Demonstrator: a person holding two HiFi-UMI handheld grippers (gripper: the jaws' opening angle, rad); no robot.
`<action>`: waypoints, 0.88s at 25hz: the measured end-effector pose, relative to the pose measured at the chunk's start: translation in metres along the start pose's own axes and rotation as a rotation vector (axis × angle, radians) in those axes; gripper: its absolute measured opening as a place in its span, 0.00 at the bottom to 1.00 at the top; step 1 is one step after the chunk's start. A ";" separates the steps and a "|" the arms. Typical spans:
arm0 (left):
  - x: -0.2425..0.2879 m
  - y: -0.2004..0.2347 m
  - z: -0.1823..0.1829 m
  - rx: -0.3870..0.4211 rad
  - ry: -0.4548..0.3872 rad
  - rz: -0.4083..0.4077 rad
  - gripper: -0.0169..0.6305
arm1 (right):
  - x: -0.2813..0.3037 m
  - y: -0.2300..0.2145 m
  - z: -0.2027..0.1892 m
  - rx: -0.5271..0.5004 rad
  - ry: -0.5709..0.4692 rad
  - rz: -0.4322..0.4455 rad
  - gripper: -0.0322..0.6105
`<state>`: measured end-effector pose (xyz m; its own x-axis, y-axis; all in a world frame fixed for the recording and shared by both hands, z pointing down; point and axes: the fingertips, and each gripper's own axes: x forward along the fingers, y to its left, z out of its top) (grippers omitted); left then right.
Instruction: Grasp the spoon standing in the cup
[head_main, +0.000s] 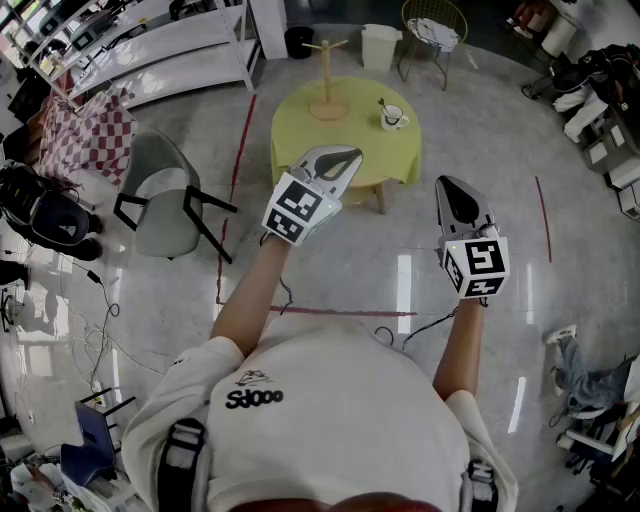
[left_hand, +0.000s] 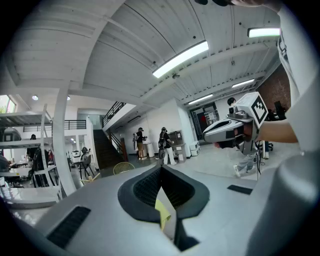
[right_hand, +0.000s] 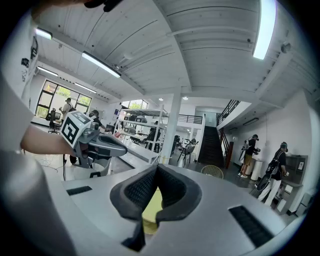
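Observation:
A white cup (head_main: 393, 117) with a spoon (head_main: 382, 104) standing in it sits on the right part of a round yellow table (head_main: 300, 135) ahead of me. Both grippers are raised well short of the table and point up into the room. In the head view my left gripper (head_main: 348, 157) is shut and empty, hanging over the table's near edge. My right gripper (head_main: 450, 183) is also shut and empty, over the floor to the table's right. In the left gripper view the pads (left_hand: 150, 187) meet at the tip; in the right gripper view the pads (right_hand: 140, 190) likewise touch, nothing between them.
A wooden stand (head_main: 326, 75) rises at the table's back. A grey chair (head_main: 165, 195) stands to the left, a white bin (head_main: 379, 45) and a wire chair (head_main: 432, 30) behind the table. Red tape lines (head_main: 235, 170) mark the glossy floor. Several people stand far off (left_hand: 164, 145).

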<state>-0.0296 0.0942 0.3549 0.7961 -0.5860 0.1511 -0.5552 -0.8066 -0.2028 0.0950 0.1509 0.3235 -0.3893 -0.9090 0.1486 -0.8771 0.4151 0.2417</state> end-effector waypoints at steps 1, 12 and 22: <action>0.001 -0.002 0.001 0.000 0.000 0.001 0.07 | -0.002 -0.002 0.001 0.002 -0.003 0.000 0.07; 0.009 -0.024 0.007 -0.015 -0.001 0.034 0.07 | -0.019 -0.020 -0.009 0.042 -0.025 0.027 0.07; 0.020 -0.047 0.004 -0.041 0.029 0.089 0.07 | -0.038 -0.034 -0.026 0.066 -0.030 0.132 0.07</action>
<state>0.0133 0.1208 0.3633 0.7365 -0.6566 0.1625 -0.6328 -0.7537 -0.1774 0.1469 0.1717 0.3345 -0.5094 -0.8480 0.1463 -0.8341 0.5284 0.1585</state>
